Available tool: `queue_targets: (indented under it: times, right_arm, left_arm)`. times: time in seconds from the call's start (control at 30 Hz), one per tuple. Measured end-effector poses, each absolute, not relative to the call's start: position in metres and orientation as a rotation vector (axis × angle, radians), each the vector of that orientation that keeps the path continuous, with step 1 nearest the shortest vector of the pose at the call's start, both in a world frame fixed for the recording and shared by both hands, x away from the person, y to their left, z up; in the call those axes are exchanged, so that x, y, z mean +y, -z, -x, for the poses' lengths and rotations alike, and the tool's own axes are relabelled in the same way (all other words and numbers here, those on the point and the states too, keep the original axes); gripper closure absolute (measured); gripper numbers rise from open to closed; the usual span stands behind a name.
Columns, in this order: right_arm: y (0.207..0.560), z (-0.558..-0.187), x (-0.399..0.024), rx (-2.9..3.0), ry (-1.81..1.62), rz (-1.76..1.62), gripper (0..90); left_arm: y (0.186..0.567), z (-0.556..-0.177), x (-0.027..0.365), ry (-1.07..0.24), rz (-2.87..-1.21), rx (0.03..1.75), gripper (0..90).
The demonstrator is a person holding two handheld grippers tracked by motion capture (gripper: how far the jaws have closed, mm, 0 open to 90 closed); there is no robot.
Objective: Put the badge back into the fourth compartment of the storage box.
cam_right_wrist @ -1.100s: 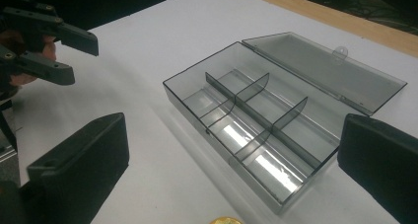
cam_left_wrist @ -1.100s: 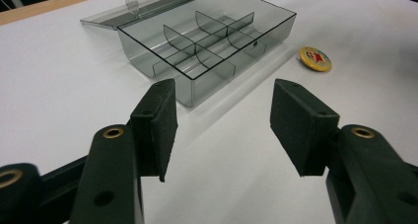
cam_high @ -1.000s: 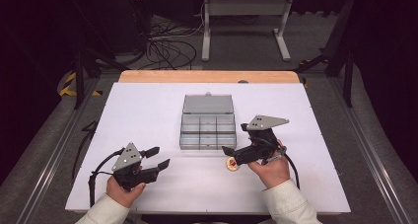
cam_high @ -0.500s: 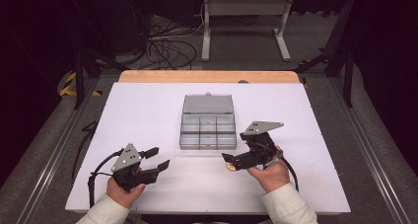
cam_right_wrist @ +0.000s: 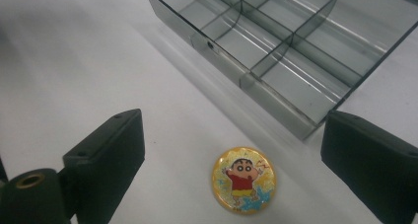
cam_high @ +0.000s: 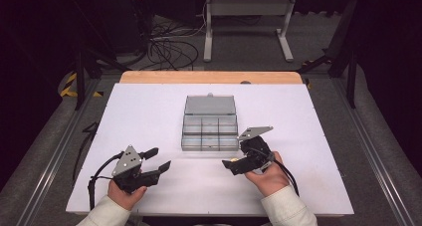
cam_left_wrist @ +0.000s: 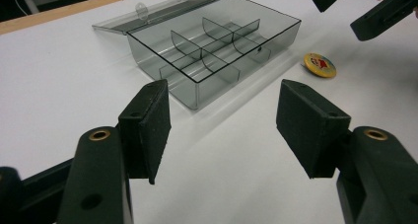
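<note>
High view: white bench (cam_high: 149, 116) with a wooden far edge, in a dark room with cables on a grey floor (cam_high: 164, 47); the left hand-held gripper (cam_high: 157, 159) has been opening, the right hand-held gripper (cam_right_wrist: 236, 150) closing a little, both gaping over a round yellow cartoon badge (cam_right_wrist: 243, 179) beside a smoky clear plastic compartment box (cam_high: 209, 131).

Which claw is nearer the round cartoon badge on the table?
Right. The right claw hangs just above the badge, open pads either side. The left claw stays across the table, well off toward the person's left, open on nothing.

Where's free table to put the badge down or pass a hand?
Bare table left of the box, right of it, and between the grippers. Crowded only in front of the box: badge lies between the right gripper's open jaws.
</note>
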State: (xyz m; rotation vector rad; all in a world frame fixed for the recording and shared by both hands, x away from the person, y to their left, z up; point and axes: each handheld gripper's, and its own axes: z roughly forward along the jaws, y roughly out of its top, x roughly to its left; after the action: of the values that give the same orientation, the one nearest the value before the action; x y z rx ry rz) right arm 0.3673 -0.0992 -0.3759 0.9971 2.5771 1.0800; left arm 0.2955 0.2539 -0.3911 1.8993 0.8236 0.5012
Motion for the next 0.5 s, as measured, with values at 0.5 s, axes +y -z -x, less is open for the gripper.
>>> queue_targets:
  times: [0.5]
  right_arm:
    - [0.393,-0.371,-0.091,2.639,-0.878,-1.04,13.7]
  left_arm:
    - [0.391,-0.295,0.254,-0.525,-1.901,0.815,37.7]
